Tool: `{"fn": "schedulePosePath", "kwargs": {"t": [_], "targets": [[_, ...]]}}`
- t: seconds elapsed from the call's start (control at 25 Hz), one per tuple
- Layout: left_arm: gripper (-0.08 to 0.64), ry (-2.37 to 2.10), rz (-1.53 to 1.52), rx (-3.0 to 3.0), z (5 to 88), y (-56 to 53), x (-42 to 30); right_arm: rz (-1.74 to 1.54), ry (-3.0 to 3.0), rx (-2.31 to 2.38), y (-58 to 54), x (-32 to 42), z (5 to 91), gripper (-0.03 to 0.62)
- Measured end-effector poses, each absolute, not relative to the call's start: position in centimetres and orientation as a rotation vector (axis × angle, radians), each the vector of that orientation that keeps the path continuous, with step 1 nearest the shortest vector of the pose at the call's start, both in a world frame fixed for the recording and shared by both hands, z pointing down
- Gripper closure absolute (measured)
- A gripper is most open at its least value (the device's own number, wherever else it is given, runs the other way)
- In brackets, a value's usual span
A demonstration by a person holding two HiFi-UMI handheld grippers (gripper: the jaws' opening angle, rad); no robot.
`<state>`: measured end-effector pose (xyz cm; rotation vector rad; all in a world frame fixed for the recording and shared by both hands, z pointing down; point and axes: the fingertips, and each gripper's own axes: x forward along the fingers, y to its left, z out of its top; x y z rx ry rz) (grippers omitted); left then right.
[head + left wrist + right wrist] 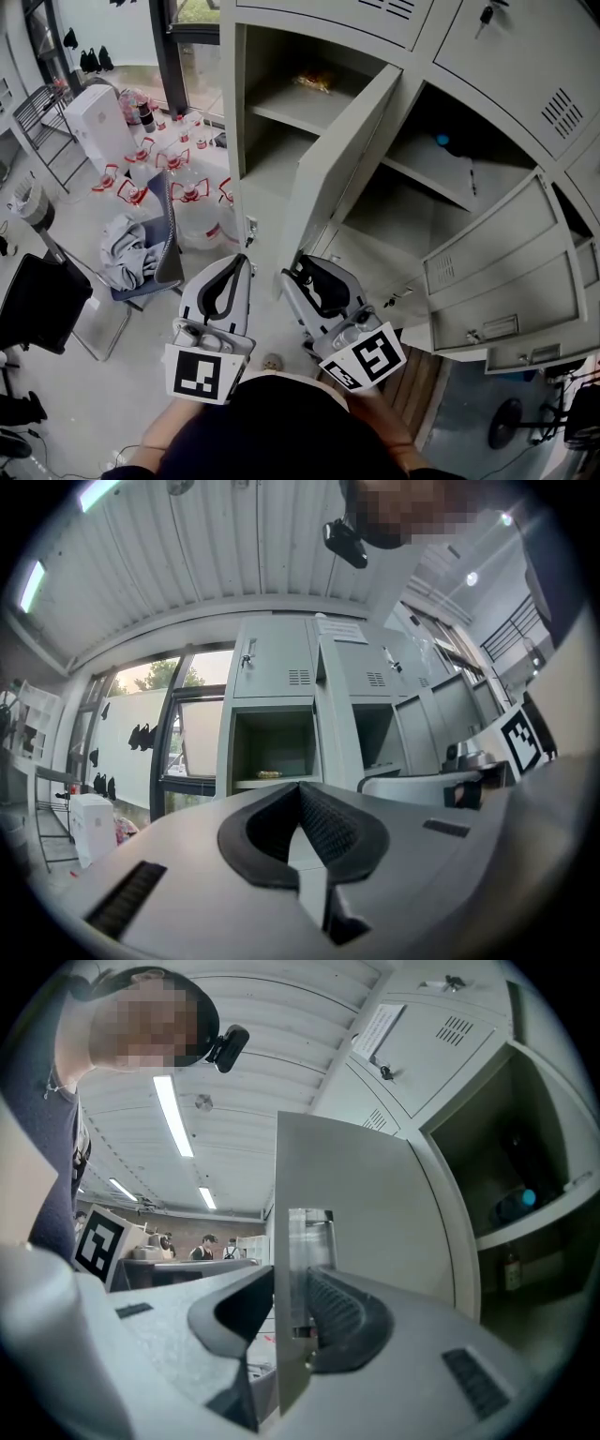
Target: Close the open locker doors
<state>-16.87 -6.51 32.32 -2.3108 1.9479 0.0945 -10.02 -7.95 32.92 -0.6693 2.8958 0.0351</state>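
Observation:
The grey lockers point(422, 37) have two doors standing open. The left open door point(342, 159) swings out toward me, and its free edge point(291, 1241) sits between the jaws of my right gripper point(291, 1283), low on the door point(302, 270). Both pads lie against that edge, so the gripper is shut on it. My left gripper point(242, 261) hangs just left of the door, clear of it, its jaws shut on nothing point(300, 787). It points at the open left compartment point(272, 747). The second open door point(497, 272) hangs at the right.
A yellow packet point(314, 82) lies on the left locker's shelf and a blue thing point(442, 141) in the right one. Several water bottles point(178, 178), a chair with grey cloth point(131, 248) and a black chair point(37, 300) stand left. A fan point(511, 422) is lower right.

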Motion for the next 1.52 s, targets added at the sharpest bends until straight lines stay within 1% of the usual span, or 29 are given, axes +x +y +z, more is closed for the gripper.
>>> {"fn": "schedulePosePath", "kwargs": {"t": [0.64, 1.12, 1.52], "targets": [[0.560, 2.004, 0.108, -2.274, 32.6, -7.4, -20.7, 0.066, 2.882, -0.694, -9.1, -13.8, 33.0, 0.480], [0.560, 1.857, 0.139, -2.376, 31.5, -12.1, -25.5, 0.121, 2.848, -0.860, -12.4, -19.5, 32.9, 0.489], [0.560, 1.710, 0.171, -2.499, 31.7, -15.9, -28.4, 0.141, 2.794, -1.043, -15.1, -22.5, 32.8, 0.495]]}}
